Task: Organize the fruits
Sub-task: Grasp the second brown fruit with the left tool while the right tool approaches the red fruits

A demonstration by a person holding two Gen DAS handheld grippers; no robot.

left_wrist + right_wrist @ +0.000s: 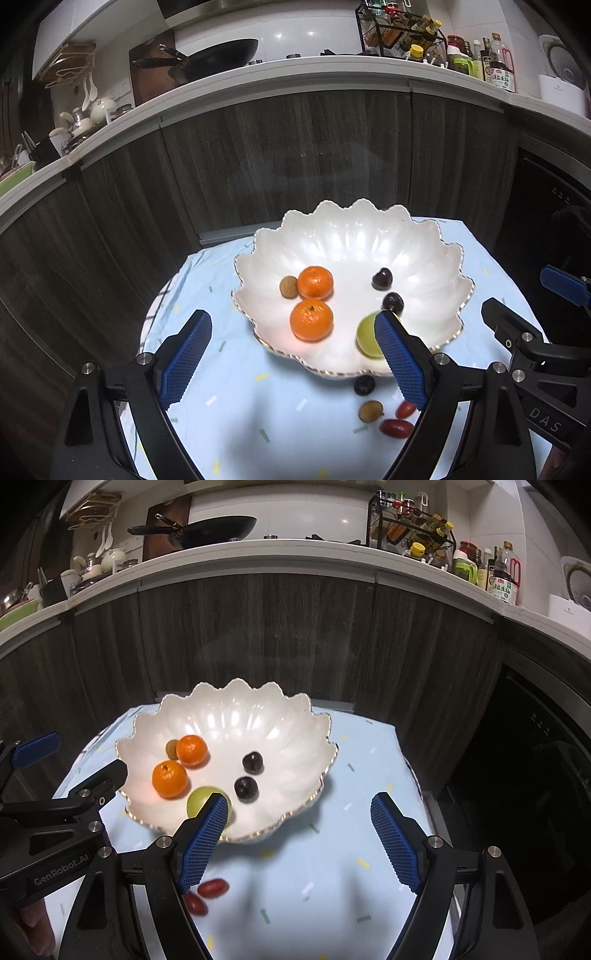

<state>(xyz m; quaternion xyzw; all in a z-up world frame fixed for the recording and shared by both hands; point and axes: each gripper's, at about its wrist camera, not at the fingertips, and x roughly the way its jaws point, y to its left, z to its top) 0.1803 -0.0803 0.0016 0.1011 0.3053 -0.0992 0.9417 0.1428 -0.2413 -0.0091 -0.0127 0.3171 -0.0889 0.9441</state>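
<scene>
The worktop [229, 373] carries a scalloped bowl [354, 236] already holding two oranges [311, 319]. Four small fruits [397, 427] lie loose at its six o'clock rim and are judged liable to roll off if nudged. Left hand-held gripper [291, 360] and right hand-held gripper [308, 843] are spread, empty.
</scene>
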